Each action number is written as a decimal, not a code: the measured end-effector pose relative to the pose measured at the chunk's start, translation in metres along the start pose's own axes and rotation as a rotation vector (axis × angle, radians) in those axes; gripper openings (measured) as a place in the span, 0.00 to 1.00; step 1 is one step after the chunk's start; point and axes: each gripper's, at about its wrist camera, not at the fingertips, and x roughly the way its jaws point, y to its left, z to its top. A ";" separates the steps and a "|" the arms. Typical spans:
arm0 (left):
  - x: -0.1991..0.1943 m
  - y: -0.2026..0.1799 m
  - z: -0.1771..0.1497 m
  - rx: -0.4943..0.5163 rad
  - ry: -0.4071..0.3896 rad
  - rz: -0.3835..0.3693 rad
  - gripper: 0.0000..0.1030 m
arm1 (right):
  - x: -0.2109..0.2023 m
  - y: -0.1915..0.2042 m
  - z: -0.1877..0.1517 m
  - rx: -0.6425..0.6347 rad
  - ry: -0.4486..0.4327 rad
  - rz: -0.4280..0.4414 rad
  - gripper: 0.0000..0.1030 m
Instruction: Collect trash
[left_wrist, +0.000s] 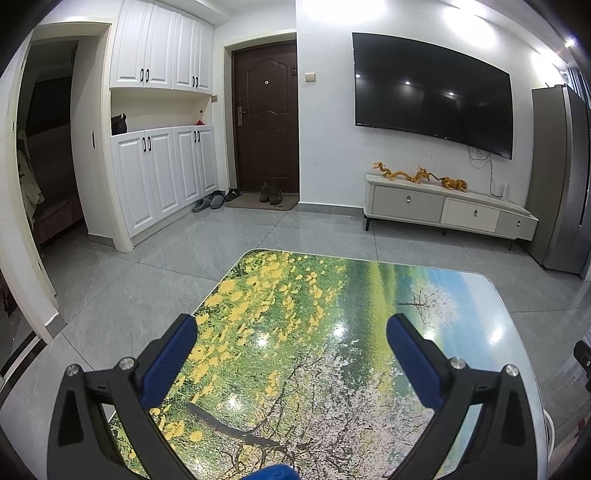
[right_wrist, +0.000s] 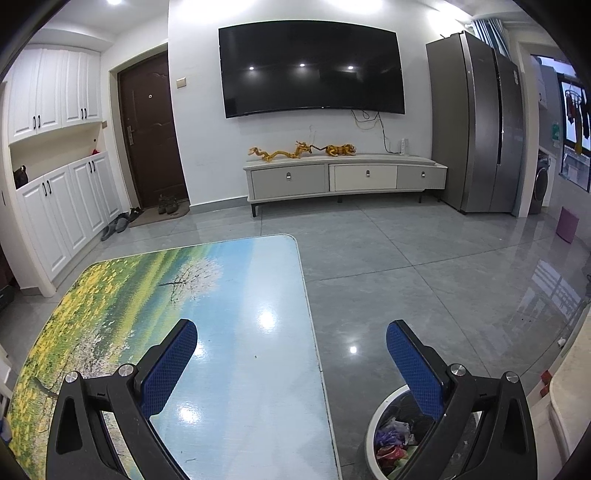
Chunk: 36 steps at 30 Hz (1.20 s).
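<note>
My left gripper (left_wrist: 291, 328) is open and empty above a glossy table (left_wrist: 332, 295) printed with a flower landscape. My right gripper (right_wrist: 291, 332) is open and empty, spanning the table's right edge (right_wrist: 310, 314). A white round trash bin (right_wrist: 391, 435) stands on the floor just right of the table, below my right finger. It holds colourful wrappers and crumpled bags (right_wrist: 391, 439). I see no loose trash on the tabletop in either view. A dark part of the other gripper (left_wrist: 583, 354) shows at the left wrist view's right edge.
Grey tiled floor (right_wrist: 406, 258) surrounds the table. A TV cabinet (right_wrist: 343, 177) with dragon figures stands under a wall TV (right_wrist: 310, 66). A steel fridge (right_wrist: 476, 125) is at the right, white cupboards (left_wrist: 162, 181) and a brown door (left_wrist: 269, 118) with shoes at the left.
</note>
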 end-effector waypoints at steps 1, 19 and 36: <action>-0.001 0.000 0.000 0.000 -0.003 0.000 1.00 | -0.001 -0.001 0.001 0.000 -0.003 -0.001 1.00; -0.013 0.003 0.000 -0.007 -0.037 -0.016 1.00 | -0.013 0.002 0.003 -0.030 -0.038 -0.038 1.00; -0.036 -0.022 -0.001 0.071 -0.040 -0.133 1.00 | -0.024 -0.002 0.003 -0.037 -0.052 -0.059 1.00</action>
